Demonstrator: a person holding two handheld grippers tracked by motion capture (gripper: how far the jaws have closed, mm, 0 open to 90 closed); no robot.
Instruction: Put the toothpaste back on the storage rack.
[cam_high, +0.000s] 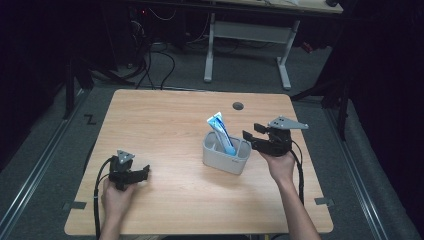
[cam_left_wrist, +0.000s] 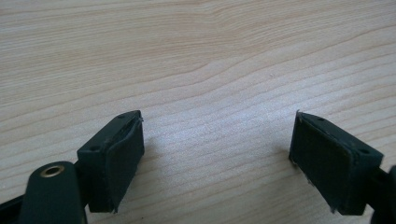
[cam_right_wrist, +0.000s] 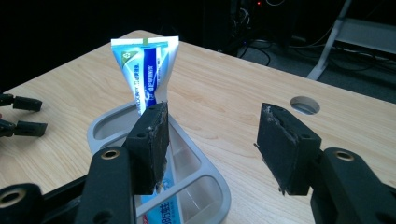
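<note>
Tube (cam_high: 220, 131): upright in grey holder (cam_high: 226, 159), frame centre.
Right gripper (cam_high: 250, 136): just right of holder, jaws wide apart, nothing between them.
Left gripper (cam_high: 145, 172): lower left, jaws wide, empty, over table (cam_high: 165, 120).

Toothpaste tube (cam_high: 220, 131) in holder (cam_high: 226, 161) — right gripper (cam_high: 250, 137) just beside.

High view overlooks the table (cam_high: 165, 125); gripper views skim it closely.
</note>
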